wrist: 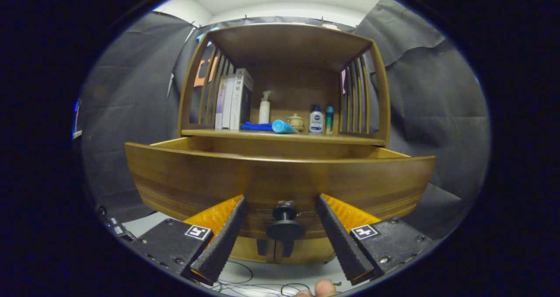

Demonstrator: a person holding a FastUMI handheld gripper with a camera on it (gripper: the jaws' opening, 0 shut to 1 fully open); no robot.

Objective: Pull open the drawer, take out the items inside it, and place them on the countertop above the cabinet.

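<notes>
The wooden drawer (271, 179) stands pulled out from the cabinet, its curved front facing me. Its inside is hidden behind the front panel. A black round knob (285, 227) sticks out of the drawer front, right between my two fingers. My gripper (281, 205) is open, with a finger on each side of the knob and neither touching it. Above the drawer lies the countertop (350, 138), the floor of an open wooden shelf unit. On it rest a blue cloth (256, 126) and a light blue tube (283, 127) lying on its side.
On the countertop stand books (234, 100) at the left, a white spray bottle (264, 108), a small ceramic pot (295, 122), a white bottle (316, 120) and a teal bottle (329, 119). Slatted sides enclose the shelf. Cables (245, 279) lie on the floor below. A fingertip (326, 288) shows beneath the gripper.
</notes>
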